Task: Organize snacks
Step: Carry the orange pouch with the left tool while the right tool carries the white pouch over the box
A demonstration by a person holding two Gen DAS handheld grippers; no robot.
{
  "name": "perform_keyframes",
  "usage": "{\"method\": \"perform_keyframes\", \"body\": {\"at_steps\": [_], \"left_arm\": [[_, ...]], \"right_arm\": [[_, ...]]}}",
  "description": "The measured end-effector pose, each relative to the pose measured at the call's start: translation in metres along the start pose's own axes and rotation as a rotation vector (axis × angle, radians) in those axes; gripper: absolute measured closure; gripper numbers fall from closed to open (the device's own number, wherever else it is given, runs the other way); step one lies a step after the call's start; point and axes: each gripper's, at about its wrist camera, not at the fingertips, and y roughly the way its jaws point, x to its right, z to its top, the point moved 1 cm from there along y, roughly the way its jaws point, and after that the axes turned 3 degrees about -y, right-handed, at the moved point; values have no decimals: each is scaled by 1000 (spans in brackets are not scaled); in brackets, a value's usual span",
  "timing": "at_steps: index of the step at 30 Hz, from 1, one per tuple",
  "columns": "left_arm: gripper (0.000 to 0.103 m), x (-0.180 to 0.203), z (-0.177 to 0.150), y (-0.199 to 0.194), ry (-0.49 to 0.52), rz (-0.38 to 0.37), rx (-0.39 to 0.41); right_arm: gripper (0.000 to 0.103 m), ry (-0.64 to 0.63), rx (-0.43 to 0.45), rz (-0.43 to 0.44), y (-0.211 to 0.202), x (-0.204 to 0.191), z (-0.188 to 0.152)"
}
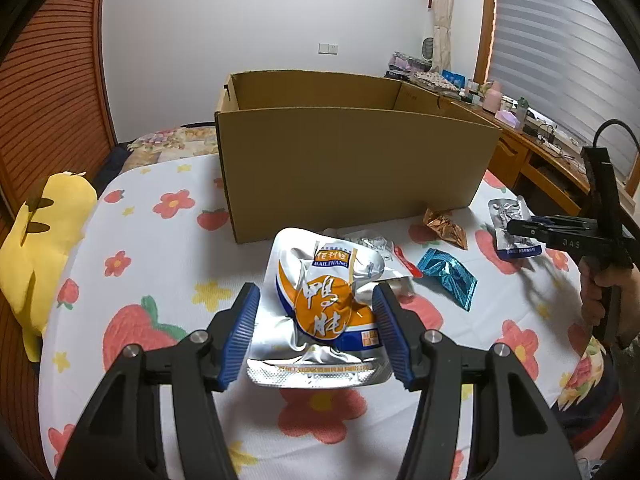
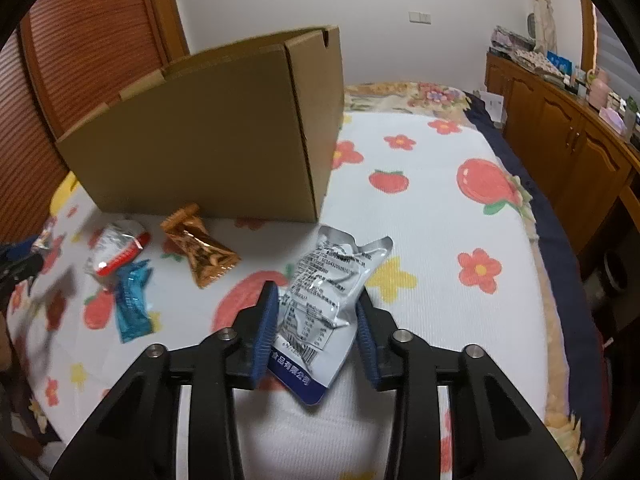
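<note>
An open cardboard box (image 1: 352,168) stands on the flowered bed cover; it also shows in the right wrist view (image 2: 208,140). My left gripper (image 1: 316,300) is open, its blue pads either side of an orange-and-silver snack pouch (image 1: 324,308) lying on the cover. My right gripper (image 2: 316,308) is open around a silver pouch with a blue end (image 2: 324,300), printed back up. In the left wrist view the right gripper (image 1: 516,229) sits over that silver pouch (image 1: 514,216). A bronze packet (image 2: 200,248), a teal packet (image 2: 132,304) and a red-and-silver packet (image 2: 116,252) lie between.
A yellow plush toy (image 1: 44,236) lies at the bed's left edge. A wooden slatted wardrobe (image 1: 52,80) stands on the left. A wooden cabinet (image 2: 560,140) with clutter on top runs along the right. The flowered cover (image 2: 432,208) extends right of the box.
</note>
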Motion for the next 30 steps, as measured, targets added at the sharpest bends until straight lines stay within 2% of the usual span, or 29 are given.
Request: {"method": "perform_keyframes", "body": {"at_steps": [4, 16, 21, 30], "left_arm": [[46, 3, 1, -3, 1, -4, 9], [46, 9, 18, -13, 13, -10, 53], [46, 13, 35, -17, 31, -10, 85], [46, 16, 87, -21, 52, -9, 158]], "right_arm": [[70, -47, 7, -17, -3, -11, 0], [70, -62, 96, 41, -40, -30, 11], [70, -86, 148, 60, -59, -41, 25], [70, -143, 227, 77, -78, -66, 66]]}}
